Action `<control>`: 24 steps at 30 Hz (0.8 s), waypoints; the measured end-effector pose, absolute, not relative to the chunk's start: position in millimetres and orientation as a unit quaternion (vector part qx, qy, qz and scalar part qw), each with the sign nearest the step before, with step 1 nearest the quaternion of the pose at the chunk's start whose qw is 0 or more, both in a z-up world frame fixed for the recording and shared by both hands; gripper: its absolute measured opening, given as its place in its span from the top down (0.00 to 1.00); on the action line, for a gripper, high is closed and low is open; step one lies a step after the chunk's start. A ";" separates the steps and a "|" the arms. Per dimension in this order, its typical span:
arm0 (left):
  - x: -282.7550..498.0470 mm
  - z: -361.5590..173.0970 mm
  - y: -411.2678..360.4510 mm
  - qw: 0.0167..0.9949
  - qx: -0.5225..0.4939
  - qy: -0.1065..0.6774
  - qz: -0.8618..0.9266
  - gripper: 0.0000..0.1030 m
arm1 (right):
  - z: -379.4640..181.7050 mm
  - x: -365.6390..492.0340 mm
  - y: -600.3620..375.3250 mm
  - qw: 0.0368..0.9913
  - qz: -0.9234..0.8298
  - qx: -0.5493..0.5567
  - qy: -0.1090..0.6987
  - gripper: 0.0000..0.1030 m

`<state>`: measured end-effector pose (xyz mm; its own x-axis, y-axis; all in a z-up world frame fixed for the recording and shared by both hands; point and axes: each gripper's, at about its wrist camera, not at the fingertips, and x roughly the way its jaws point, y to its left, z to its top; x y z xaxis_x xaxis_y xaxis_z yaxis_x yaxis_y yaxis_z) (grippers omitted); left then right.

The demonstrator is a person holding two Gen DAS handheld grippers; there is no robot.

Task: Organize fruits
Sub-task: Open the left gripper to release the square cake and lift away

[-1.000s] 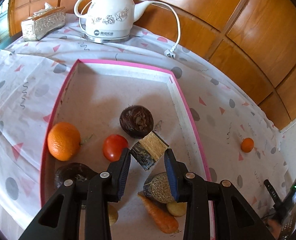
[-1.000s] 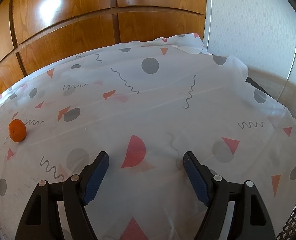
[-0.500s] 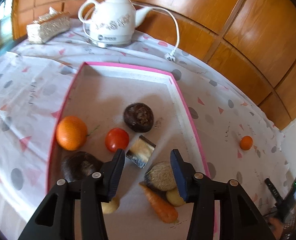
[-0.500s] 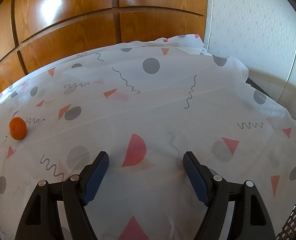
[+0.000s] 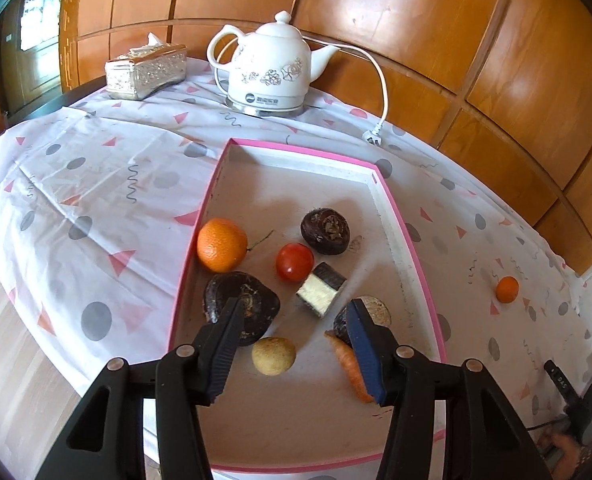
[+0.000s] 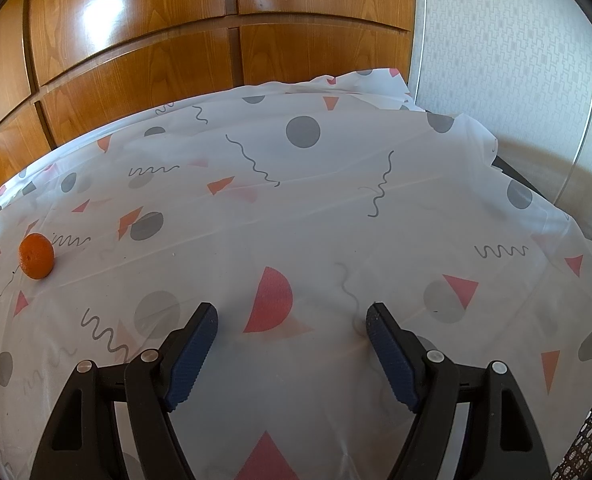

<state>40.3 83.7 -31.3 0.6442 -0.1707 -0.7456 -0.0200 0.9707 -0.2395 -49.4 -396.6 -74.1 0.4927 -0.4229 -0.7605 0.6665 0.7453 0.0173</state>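
Note:
A pink-rimmed tray (image 5: 391, 204) lies on the patterned tablecloth. In it lie an orange (image 5: 221, 244), a tomato (image 5: 294, 262), a cut dark-skinned piece with a pale face (image 5: 320, 289), two dark round roots (image 5: 325, 231) (image 5: 240, 304), a small potato (image 5: 274, 355), a carrot (image 5: 345, 360) and another cut root (image 5: 371, 311). My left gripper (image 5: 294, 312) is open and empty above the tray's near half. A small tangerine (image 5: 507, 289) lies on the cloth right of the tray; it also shows in the right wrist view (image 6: 36, 255). My right gripper (image 6: 292, 316) is open and empty over bare cloth.
A white electric kettle (image 5: 270, 74) with a loose cord and plug (image 5: 373, 139) stands behind the tray. A silver tissue box (image 5: 146, 71) sits at the back left. Wooden panels line the back. Dark devices (image 5: 575, 396) lie at the table's right edge.
My left gripper let go of the cut piece, which now lies in the tray by the tomato. The gripper opened wider and drew back and up. The right gripper barely moved.

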 end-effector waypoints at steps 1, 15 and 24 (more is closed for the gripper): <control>39.6 -30.9 84.3 0.900 -0.114 0.418 -0.041 0.48 | -74.3 -49.3 -396.8 0.850 -0.321 0.157 0.388 0.23; 31.8 -32.5 100.6 0.903 -0.123 0.412 -0.014 0.44 | -73.0 -47.1 -395.6 0.847 -0.318 0.154 0.396 0.23; 34.4 -39.4 98.9 0.898 -0.125 0.422 -0.015 0.43 | -71.4 -44.7 -396.3 0.846 -0.316 0.151 0.403 0.24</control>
